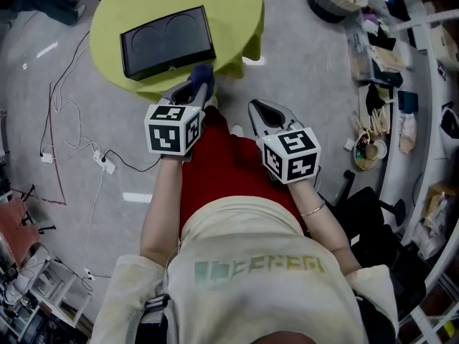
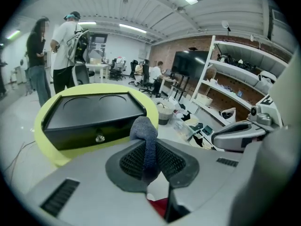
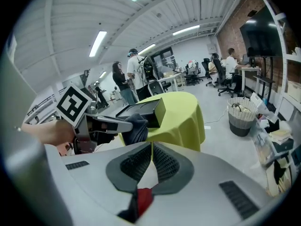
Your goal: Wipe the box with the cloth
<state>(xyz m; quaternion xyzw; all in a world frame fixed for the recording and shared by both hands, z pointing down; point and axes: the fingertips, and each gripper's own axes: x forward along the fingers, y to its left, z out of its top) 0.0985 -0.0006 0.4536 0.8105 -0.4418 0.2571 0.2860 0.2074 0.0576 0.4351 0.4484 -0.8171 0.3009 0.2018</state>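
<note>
A flat black box lies on a round yellow-green desk, and everything here is placed from that box. Its lid shows two shallow round hollows, and a small knob sits in the middle of its front wall, the side facing the person. The left tongs reach toward the box's near right corner, and their jaws are clamped on a dark blue-grey cloth. In the left gripper view the cloth runs up between the two ribbed pads and bunches in a rounded wad above the tips. That wad sits just beside the box's front wall near its right corner, at the desk's edge; whether it touches the box cannot be told. The right tongs are held to the right of the box and nearer the person, off the desk and well apart from the box. Their jaws are pressed together with nothing between them. The right gripper view looks past them at the left tongs, the cloth and the box's corner. Beyond the box, on its far side, two people stand on the grey floor. Cables trail over the floor to the left of the box, and shelves full of things stand well off to its right
</note>
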